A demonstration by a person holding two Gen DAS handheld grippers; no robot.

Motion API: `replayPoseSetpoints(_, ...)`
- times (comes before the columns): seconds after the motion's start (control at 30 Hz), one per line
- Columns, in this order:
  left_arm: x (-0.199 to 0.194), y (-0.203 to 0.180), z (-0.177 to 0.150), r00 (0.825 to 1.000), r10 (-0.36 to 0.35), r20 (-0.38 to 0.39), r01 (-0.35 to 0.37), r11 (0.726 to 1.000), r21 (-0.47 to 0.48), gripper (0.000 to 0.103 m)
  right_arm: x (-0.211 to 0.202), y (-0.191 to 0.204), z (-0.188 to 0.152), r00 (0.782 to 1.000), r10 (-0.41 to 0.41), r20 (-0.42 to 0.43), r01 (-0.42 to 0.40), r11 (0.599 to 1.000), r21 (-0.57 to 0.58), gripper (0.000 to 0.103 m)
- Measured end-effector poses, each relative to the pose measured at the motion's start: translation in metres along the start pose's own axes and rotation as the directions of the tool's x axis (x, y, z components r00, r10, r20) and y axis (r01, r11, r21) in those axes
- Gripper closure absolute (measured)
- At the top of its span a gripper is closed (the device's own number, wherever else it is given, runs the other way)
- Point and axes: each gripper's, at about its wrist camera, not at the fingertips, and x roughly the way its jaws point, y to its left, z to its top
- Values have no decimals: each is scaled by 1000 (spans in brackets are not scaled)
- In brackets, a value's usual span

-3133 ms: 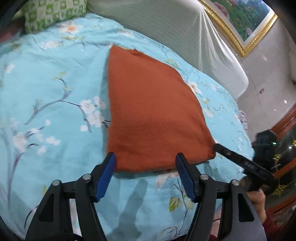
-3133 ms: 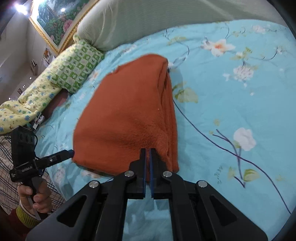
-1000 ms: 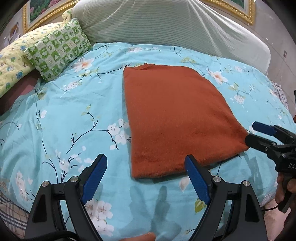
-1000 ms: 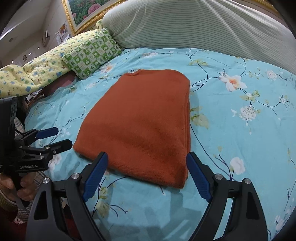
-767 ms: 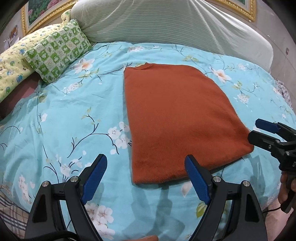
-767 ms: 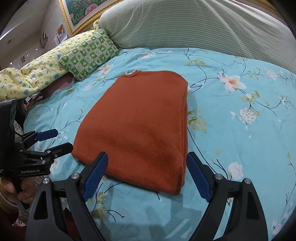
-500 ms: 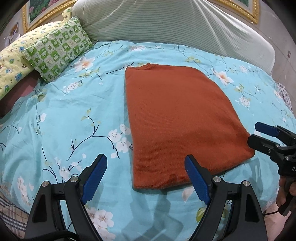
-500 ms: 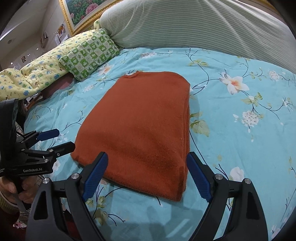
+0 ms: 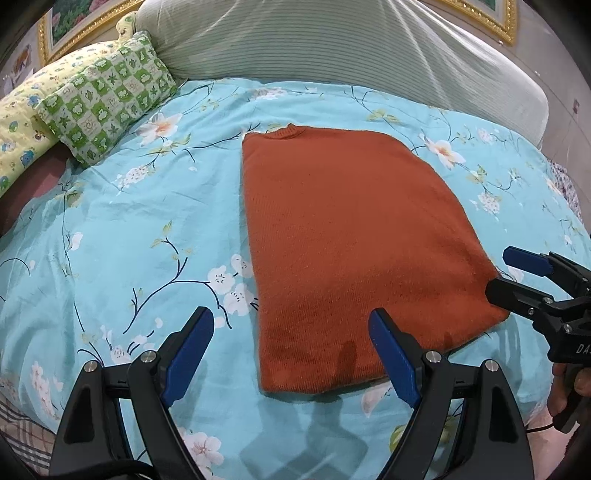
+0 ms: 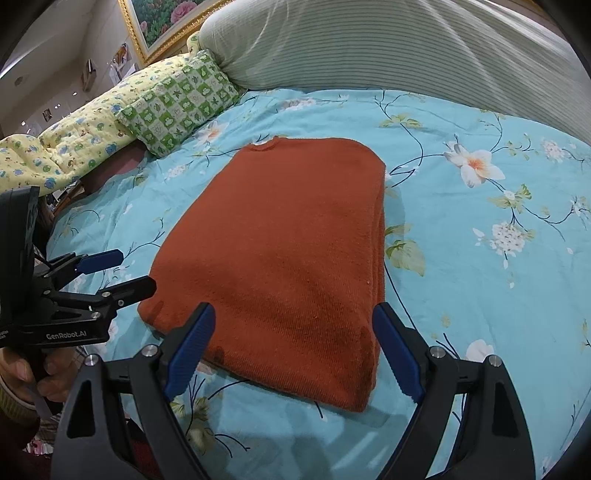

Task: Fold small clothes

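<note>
An orange knitted sweater (image 9: 351, 236) lies folded flat on the blue floral bedspread (image 9: 129, 229), collar toward the pillows. It also shows in the right wrist view (image 10: 288, 251), with stacked folded layers along its right edge. My left gripper (image 9: 291, 354) is open and empty, just above the sweater's near left corner. My right gripper (image 10: 291, 350) is open and empty at the near right corner. Each gripper shows in the other's view, the right one (image 9: 517, 273) by the sweater's right corner, the left one (image 10: 118, 271) by its left corner.
A green checkered pillow (image 9: 107, 107) and a yellow patterned quilt (image 10: 66, 147) lie at the back left. A large striped grey bolster (image 9: 332, 48) runs along the head of the bed. A gold-framed painting (image 10: 166, 18) hangs behind.
Three seconds ago the right gripper was shut on the sweater's edge; it has since opened and let go. Over the last second both grippers moved slightly in toward the sweater's near edge, both open.
</note>
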Motion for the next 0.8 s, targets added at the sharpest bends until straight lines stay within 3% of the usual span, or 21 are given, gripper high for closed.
replayPoseSetpoints(0.8, 5, -2, 10, 1000, -1, -20, 1, 1000, 1, 17, 7, 0, 7, 1000, 5, -15, -5, 1000, -7, 16)
